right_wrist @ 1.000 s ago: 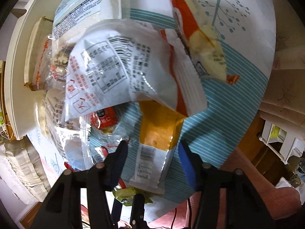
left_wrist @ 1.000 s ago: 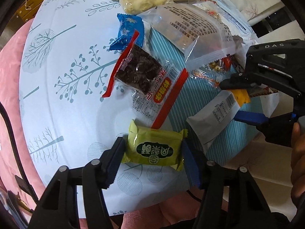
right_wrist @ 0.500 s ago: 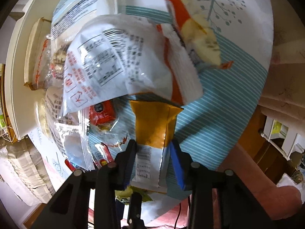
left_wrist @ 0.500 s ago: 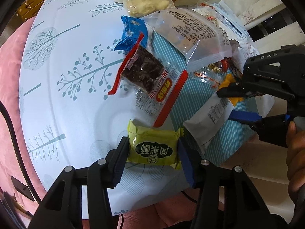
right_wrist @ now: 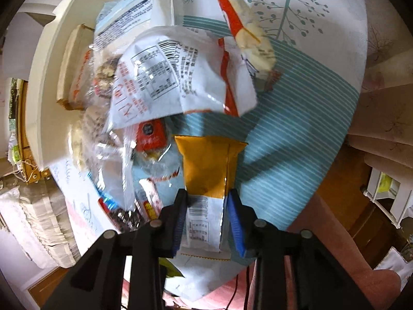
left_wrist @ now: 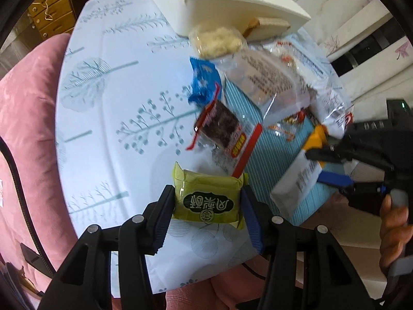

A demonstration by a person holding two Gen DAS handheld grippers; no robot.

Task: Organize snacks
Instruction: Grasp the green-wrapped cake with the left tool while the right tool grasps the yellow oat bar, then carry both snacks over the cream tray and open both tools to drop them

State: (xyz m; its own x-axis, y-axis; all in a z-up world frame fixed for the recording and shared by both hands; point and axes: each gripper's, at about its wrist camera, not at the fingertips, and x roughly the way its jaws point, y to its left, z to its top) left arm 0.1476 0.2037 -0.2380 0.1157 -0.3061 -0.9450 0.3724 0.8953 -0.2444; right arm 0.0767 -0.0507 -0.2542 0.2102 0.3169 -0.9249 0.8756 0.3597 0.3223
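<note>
My left gripper [left_wrist: 206, 193] is shut on a green snack packet [left_wrist: 206, 205], held by its two short ends just above the tablecloth [left_wrist: 116, 108]. In the right wrist view my right gripper [right_wrist: 206, 199] has its jaws closing, and the pads press the white end of an orange and white packet [right_wrist: 209, 165], which hangs above the cloth. The left wrist view shows that same right gripper [left_wrist: 320, 165] at the right with the orange and white packet [left_wrist: 296, 183] tilted in it. A white tray [left_wrist: 232, 2] stands at the far edge of the table.
A pile of snacks lies between the grippers and the tray: a red-edged dark snack [left_wrist: 222, 129], a blue packet [left_wrist: 204, 80], a clear bag [left_wrist: 271, 77], a large white barcode bag [right_wrist: 167, 75]. Pink cushion [left_wrist: 25, 129] borders the table's left. A hand [left_wrist: 392, 222] grips the right tool.
Both grippers closed on their packets and rose. The green packet left the cloth; the orange and white packet slid out from under the white bag and lifted.
</note>
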